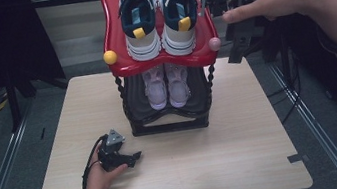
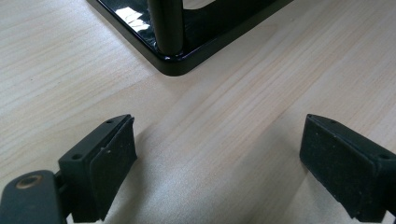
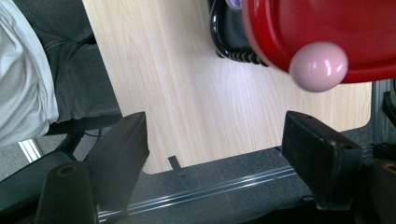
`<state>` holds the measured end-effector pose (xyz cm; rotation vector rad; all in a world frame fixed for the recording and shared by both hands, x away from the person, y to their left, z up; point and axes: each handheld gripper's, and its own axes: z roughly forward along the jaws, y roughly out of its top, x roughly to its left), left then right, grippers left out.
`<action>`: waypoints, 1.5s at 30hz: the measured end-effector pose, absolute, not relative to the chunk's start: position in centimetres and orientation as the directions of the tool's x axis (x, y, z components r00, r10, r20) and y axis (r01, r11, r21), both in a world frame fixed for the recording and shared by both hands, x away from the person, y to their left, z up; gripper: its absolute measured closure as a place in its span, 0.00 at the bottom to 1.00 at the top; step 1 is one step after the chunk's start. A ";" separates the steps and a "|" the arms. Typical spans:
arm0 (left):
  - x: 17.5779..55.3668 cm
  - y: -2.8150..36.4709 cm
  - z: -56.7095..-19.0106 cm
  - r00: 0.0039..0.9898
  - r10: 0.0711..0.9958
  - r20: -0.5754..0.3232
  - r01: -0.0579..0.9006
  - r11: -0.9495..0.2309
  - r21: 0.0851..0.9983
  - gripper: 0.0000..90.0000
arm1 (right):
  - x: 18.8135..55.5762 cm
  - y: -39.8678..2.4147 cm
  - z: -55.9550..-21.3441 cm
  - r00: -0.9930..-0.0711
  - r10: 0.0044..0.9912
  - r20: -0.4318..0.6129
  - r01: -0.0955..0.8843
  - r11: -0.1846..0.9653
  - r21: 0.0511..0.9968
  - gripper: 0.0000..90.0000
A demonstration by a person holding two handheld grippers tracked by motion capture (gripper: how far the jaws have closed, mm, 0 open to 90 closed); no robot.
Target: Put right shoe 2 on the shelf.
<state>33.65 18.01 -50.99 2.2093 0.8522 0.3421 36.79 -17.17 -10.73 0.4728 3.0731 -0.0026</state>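
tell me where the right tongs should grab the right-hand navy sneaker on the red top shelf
Probably its heel collar, coming from above: the navy sneaker stands upright, heel toward the shelf's near edge, opening upward. The right tongs hang open beside the red shelf.

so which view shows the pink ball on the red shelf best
The right gripper view: the pink ball sits large and sharp at the corner of the red shelf, just beyond the open right tool. The high view shows it small at the shelf's front right corner. The left gripper view looks at the rack's black base.
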 end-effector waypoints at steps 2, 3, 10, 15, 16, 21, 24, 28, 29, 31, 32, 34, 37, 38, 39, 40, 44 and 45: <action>33.7 18.0 -51.0 0.745 0.667 -0.014 0.473 -0.513 0.717 0.11 | 36.5 -17.4 -10.9 -0.952 0.305 -0.032 0.305 0.952 0.012 0.25; 33.7 18.0 -51.0 0.746 0.666 -0.015 0.473 -0.513 0.716 0.11 | 36.4 -17.6 -10.9 -0.953 0.300 -0.031 0.300 0.954 0.015 0.25; 33.7 18.0 -51.0 0.746 0.666 -0.015 0.473 -0.513 0.716 0.11 | 35.6 -18.5 -11.7 -0.951 0.306 -0.036 0.306 0.952 0.008 0.25; 33.6 18.0 -51.0 0.743 0.669 -0.020 0.476 -0.506 0.719 0.11 | 35.2 -18.9 -12.4 -0.951 0.306 -0.032 0.306 0.952 0.006 0.25; 33.6 18.0 -51.0 0.743 0.670 -0.017 0.475 -0.508 0.719 0.11 | 35.2 -18.9 -12.5 -0.953 0.303 -0.031 0.303 0.953 0.003 0.25; 33.6 18.0 -51.0 0.742 0.670 -0.019 0.476 -0.507 0.719 0.11 | 34.8 -19.5 -13.5 -0.951 0.310 -0.022 0.310 0.951 -0.005 0.25; 33.6 18.0 -51.0 0.742 0.670 -0.020 0.476 -0.506 0.720 0.11 | 34.6 -19.8 -13.9 -0.949 0.315 -0.023 0.315 0.949 -0.002 0.25; 33.6 18.0 -51.0 0.742 0.670 -0.017 0.474 -0.508 0.719 0.11 | 34.4 -20.2 -14.5 -0.948 0.317 -0.028 0.317 0.948 0.010 0.24; 33.6 18.0 -51.0 0.742 0.670 -0.017 0.474 -0.508 0.719 0.11 | 34.3 -20.4 -14.7 -0.949 0.313 -0.028 0.313 0.950 0.006 0.24; 33.6 18.0 -51.0 0.744 0.668 -0.018 0.475 -0.510 0.717 0.11 | 34.2 -20.5 -15.2 -0.949 0.314 -0.024 0.314 0.949 0.009 0.24; 33.6 18.0 -51.0 0.744 0.668 -0.018 0.475 -0.510 0.717 0.11 | 34.1 -20.6 -15.4 -0.950 0.310 -0.028 0.310 0.951 0.000 0.24; 33.6 18.0 -51.0 0.744 0.668 -0.018 0.475 -0.510 0.717 0.11 | 33.9 -20.8 -15.7 -0.950 0.310 -0.024 0.310 0.951 0.003 0.24; 33.6 18.0 -51.0 0.744 0.668 -0.020 0.476 -0.509 0.717 0.11 | 33.8 -21.0 -16.3 -0.950 0.310 -0.023 0.310 0.951 0.004 0.23; 33.6 18.0 -51.0 0.743 0.669 -0.018 0.476 -0.509 0.717 0.11 | 33.8 -21.1 -16.5 -0.951 0.309 -0.024 0.309 0.951 0.007 0.23; 33.6 18.0 -51.0 0.744 0.668 -0.018 0.476 -0.510 0.717 0.11 | 33.7 -21.2 -16.6 -0.950 0.311 -0.025 0.311 0.950 0.008 0.23; 33.6 18.0 -51.0 0.744 0.668 -0.018 0.475 -0.510 0.717 0.11 | 33.6 -21.3 -16.7 -0.948 0.317 -0.023 0.317 0.948 0.006 0.23; 33.6 18.0 -51.0 0.744 0.668 -0.018 0.476 -0.510 0.716 0.11 | 33.4 -21.7 -17.8 -0.950 0.312 -0.019 0.312 0.950 0.014 0.23; 33.6 18.0 -51.0 0.744 0.668 -0.020 0.476 -0.509 0.717 0.11 | 33.4 -21.7 -18.0 -0.948 0.319 -0.017 0.318 0.948 0.014 0.23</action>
